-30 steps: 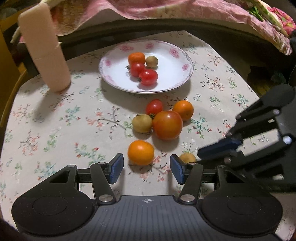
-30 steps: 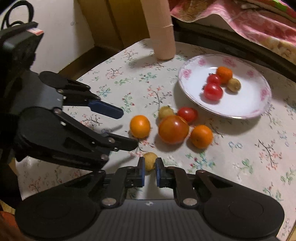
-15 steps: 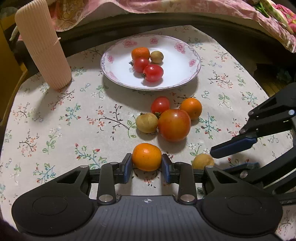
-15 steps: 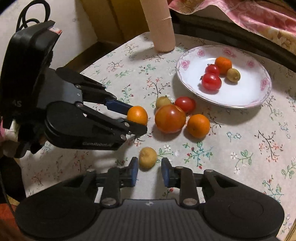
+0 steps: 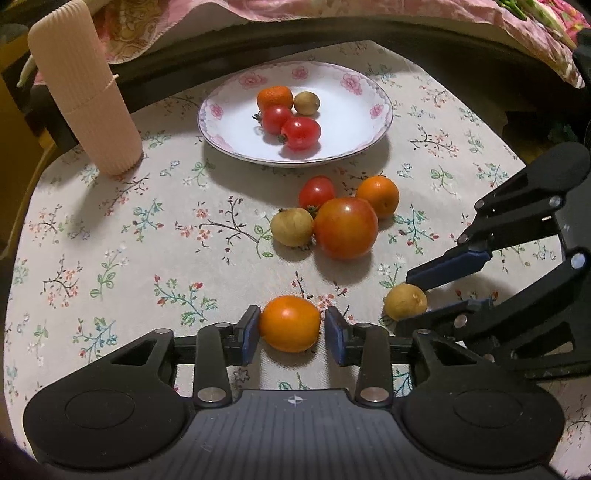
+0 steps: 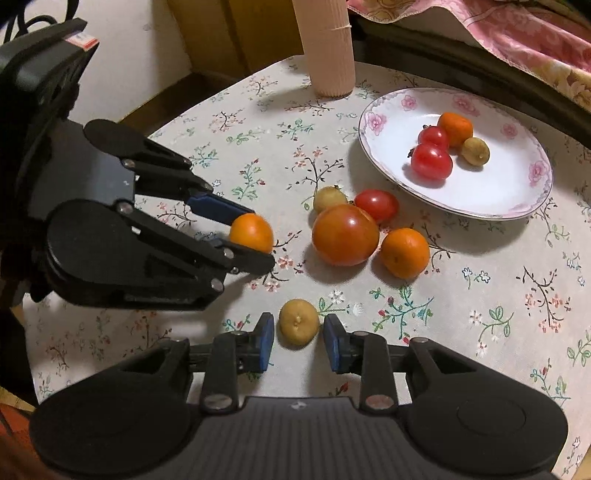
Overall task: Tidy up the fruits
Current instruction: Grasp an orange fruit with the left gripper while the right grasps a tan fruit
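My left gripper (image 5: 291, 329) is shut on an orange (image 5: 289, 323) low over the floral tablecloth; the same orange shows in the right wrist view (image 6: 252, 232). My right gripper (image 6: 298, 339) is open around a small yellow-brown fruit (image 6: 298, 327), with gaps on both sides; that fruit also shows in the left wrist view (image 5: 405, 301). A white flowered plate (image 5: 354, 122) holds two small tomatoes, an orange and a yellow-brown fruit. In front of it lie a large tomato (image 5: 345, 227), a small tomato (image 5: 316, 192), an orange (image 5: 378, 195) and a yellow-brown fruit (image 5: 291, 226).
A tall ribbed pink cup (image 5: 85, 88) stands at the far left of the round table. A dark rail and pink bedding (image 5: 332, 14) lie behind the table. The table edge (image 6: 173, 122) drops off at the left.
My left gripper closed from open onto the orange. My right gripper opened from nearly shut and now sits around the small yellow-brown fruit.
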`<state>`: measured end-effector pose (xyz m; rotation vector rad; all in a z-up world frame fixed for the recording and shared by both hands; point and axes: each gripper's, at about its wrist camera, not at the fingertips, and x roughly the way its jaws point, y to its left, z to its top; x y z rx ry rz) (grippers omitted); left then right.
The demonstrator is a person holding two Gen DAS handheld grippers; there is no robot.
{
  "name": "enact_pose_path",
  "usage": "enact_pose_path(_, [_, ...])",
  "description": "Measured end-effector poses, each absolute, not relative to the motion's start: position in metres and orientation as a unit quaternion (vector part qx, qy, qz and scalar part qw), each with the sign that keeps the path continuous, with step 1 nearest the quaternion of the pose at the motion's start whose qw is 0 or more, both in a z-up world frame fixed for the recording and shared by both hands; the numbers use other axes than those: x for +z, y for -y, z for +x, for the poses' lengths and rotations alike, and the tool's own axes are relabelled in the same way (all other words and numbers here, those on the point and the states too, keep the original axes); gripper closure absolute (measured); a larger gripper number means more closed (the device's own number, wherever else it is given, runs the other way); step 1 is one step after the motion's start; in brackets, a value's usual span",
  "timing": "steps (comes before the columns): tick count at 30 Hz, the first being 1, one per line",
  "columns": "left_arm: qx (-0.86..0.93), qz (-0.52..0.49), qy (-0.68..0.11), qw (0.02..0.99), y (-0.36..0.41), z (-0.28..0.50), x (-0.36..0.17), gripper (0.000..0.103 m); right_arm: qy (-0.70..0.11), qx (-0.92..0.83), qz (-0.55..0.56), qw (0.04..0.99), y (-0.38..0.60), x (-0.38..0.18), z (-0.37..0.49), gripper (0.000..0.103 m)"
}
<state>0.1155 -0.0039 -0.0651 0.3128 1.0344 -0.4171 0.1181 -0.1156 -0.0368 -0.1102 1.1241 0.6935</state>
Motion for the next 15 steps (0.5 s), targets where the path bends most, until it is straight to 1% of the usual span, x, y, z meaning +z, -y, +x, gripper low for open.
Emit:
enact_pose_path(1, [-0.197, 0.150, -0.489, 0.837, 0.0042, 0.1153, -0.0656, 0.054, -0.522, 0.322, -0.051, 0.788, 0.1154, -0.0368, 0.1182, 0.073])
enact_pose_path(3, [-0.194, 0.152, -0.488, 0.837, 0.0036, 0.1144, -0.0655, 0.049, -0.521, 0.319, -0.052, 0.790, 0.1152, -0.0363, 0.1178, 0.073])
enact_pose_path(5, [-0.192, 0.152, -0.487, 0.838, 0.0026, 0.1135, -0.0659, 0.046, -0.521, 0.316, -0.053, 0.791, 0.1152, -0.0365, 0.1183, 0.073])
enact_pose_path(10, [-0.191, 0.150, -0.487, 0.839, 0.0014, 0.1125, -0.0660, 0.047, -0.521, 0.314, -0.052, 0.792, 0.1153, -0.0365, 0.1185, 0.073])
enact_pose_path(11, [-0.191, 0.151, -0.487, 0.839, 0.0013, 0.1125, -0.0659, 0.047, -0.521, 0.314, -0.052, 0.792, 0.1152, -0.0365, 0.1186, 0.073])
enact_pose_path(12, [-0.192, 0.150, -0.489, 0.838, 0.0015, 0.1121, -0.0655, 0.053, -0.520, 0.313, -0.053, 0.793, 0.1151, -0.0364, 0.1187, 0.073])
enact_pose_path(13, [-0.192, 0.148, -0.491, 0.837, 0.0019, 0.1114, -0.0648, 0.056, -0.519, 0.312, -0.053, 0.794, 0.1149, -0.0363, 0.1188, 0.073])
enact_pose_path(14, [-0.191, 0.150, -0.493, 0.836, 0.0028, 0.1108, -0.0648, 0.061, -0.519, 0.312, -0.053, 0.794, 0.1147, -0.0359, 0.1185, 0.073])
enact_pose_path(15, [-0.190, 0.152, -0.493, 0.836, 0.0036, 0.1099, -0.0647, 0.061, -0.520, 0.311, -0.054, 0.794, 0.1142, -0.0361, 0.1180, 0.073])
